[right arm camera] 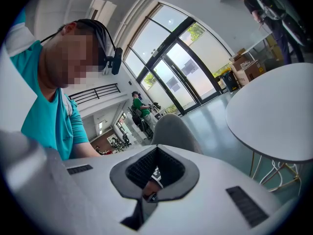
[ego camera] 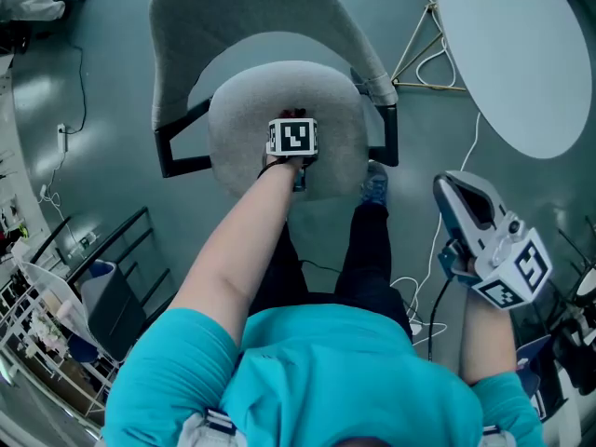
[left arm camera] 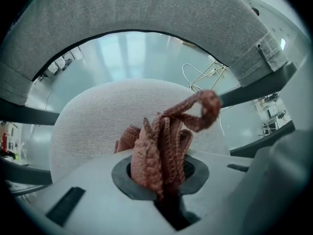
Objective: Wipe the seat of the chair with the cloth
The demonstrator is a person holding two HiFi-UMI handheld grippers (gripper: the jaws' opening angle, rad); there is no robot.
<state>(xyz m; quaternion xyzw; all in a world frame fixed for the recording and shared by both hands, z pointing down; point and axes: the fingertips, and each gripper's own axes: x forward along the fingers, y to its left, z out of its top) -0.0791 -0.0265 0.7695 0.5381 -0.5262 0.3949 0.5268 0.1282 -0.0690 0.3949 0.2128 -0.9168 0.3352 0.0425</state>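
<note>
Left gripper view shows the left claw (left arm camera: 161, 182) clamping the cloth (left arm camera: 164, 141) over the chair seat (left arm camera: 93, 121); the right claw (right arm camera: 155, 175) is closed, empty.

The chair's seat (ego camera: 247, 124) and backrest (ego camera: 186, 26) are pale grey woven fabric, carried on a black frame (ego camera: 182, 152). The cloth (left arm camera: 161, 146) is terracotta pink with a ribbed knit. The left gripper (left arm camera: 164, 177) and right gripper (ego camera: 453, 187) are light grey with dark grey pads, and their cubes carry black-and-white square markers. The person's shirt (ego camera: 317, 380) is teal and the trousers (ego camera: 368, 250) are black. At far right, the round table (ego camera: 512, 54) is white on brass-coloured legs (ego camera: 424, 49). The floor (ego camera: 112, 110) is glossy grey-green.
</note>
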